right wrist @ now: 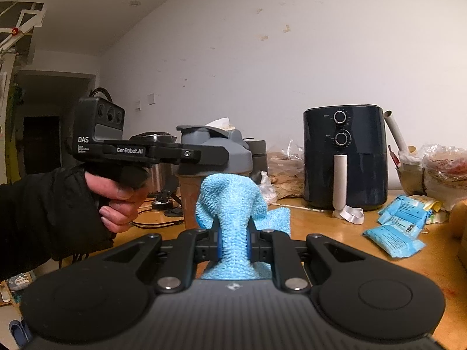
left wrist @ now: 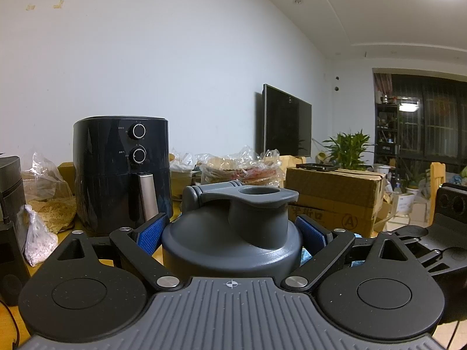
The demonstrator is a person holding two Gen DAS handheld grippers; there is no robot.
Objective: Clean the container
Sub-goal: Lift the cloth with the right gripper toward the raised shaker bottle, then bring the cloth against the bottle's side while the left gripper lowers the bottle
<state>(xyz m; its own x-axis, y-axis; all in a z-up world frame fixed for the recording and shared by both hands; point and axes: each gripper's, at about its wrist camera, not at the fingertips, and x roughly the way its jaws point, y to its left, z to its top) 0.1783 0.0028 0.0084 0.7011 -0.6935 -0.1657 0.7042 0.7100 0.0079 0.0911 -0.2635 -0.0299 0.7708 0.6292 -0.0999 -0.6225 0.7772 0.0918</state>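
On the table (right wrist: 335, 227), the left gripper (left wrist: 232, 233) clamps the bottle (left wrist: 233, 233); at its five o'clock, the right gripper (right wrist: 233, 243) pinches a cloth (right wrist: 233, 204).

The bottle (right wrist: 214, 157) stands left of the air fryer (right wrist: 346, 157), cloth (right wrist: 233, 213) seemingly just before it.

The container's lid (left wrist: 233, 233) is matt grey plastic, smooth, over a translucent brownish body (right wrist: 189, 201). A light blue cloth (right wrist: 233, 213), looped and nubbly terry, bunches at 12 o'clock from the right tool (right wrist: 233, 246). The left tool (left wrist: 232, 234) has matt black plastic arms, shiny metal pivots and blue ribbed pads (left wrist: 150, 233). The air fryer (right wrist: 344, 157) is glossy dark plastic with a brushed metallic handle. The surface (right wrist: 335, 233) is varnished wood. Cardboard box (left wrist: 332, 195), crinkled clear bags (left wrist: 43, 175).
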